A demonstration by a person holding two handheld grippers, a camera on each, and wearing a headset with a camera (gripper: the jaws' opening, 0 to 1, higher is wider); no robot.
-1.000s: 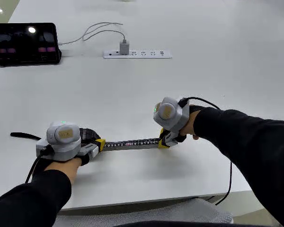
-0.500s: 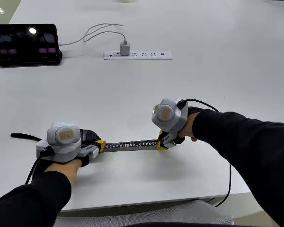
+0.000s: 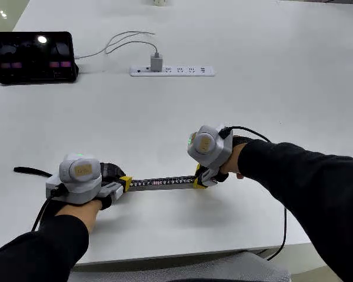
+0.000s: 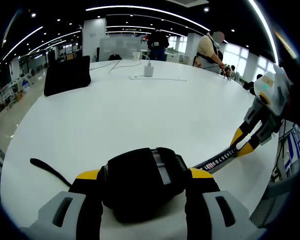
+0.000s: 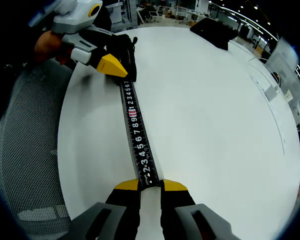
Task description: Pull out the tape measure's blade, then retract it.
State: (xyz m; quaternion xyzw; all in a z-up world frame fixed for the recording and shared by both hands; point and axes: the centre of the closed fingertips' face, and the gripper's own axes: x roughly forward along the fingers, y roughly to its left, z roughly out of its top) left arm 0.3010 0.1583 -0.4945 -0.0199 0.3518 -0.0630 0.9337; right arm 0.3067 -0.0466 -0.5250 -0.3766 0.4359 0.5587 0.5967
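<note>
Clamping the tape measure case (image 3: pixel 113 172) at lower left is the left hand-held gripper (image 3: pixel 120 184); the right hand-held gripper (image 3: pixel 199 180) pinches the blade (image 3: pixel 162 182) tip, lower centre. A slipped pinch could whip the blade back.

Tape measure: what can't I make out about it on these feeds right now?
Blade end hook: right gripper view, pinched between right gripper jaws.
Case underside and sides: left gripper view, covered by left gripper jaws; head view, behind that gripper's body.
Blade numbers: head view, too small.
Strap attachment: head view, behind left gripper.
</note>
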